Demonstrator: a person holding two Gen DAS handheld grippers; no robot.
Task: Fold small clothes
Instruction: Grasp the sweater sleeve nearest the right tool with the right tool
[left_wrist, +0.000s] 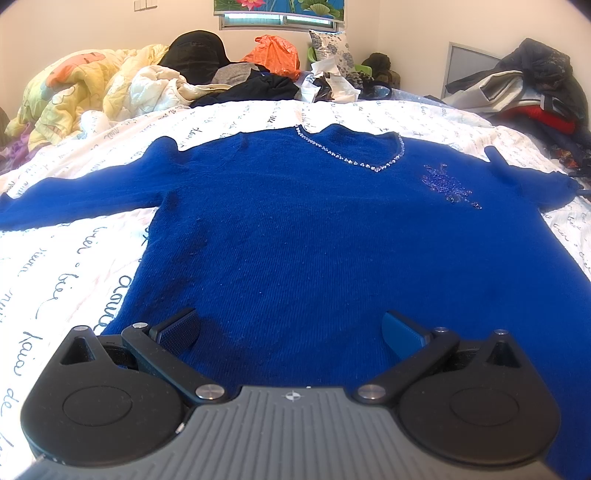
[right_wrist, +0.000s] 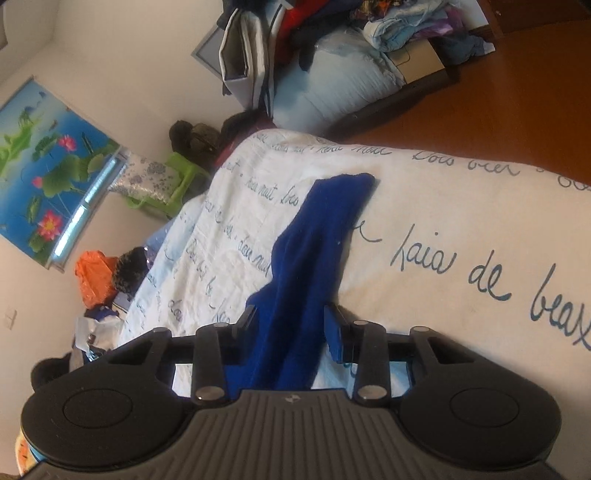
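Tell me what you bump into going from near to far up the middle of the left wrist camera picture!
Open left gripper → spread-out royal blue knitted sweater → its sparkly beaded neckline → white bedsheet with blue handwriting → orange plastic bag → lotus flower picture on the wall.

Bed sheet (right_wrist: 461, 206) carries blue cursive script throughout. Legible in the right wrist view, toward its right edge: "de" and, less certainly, "Laia". The remaining script is too distorted to read.
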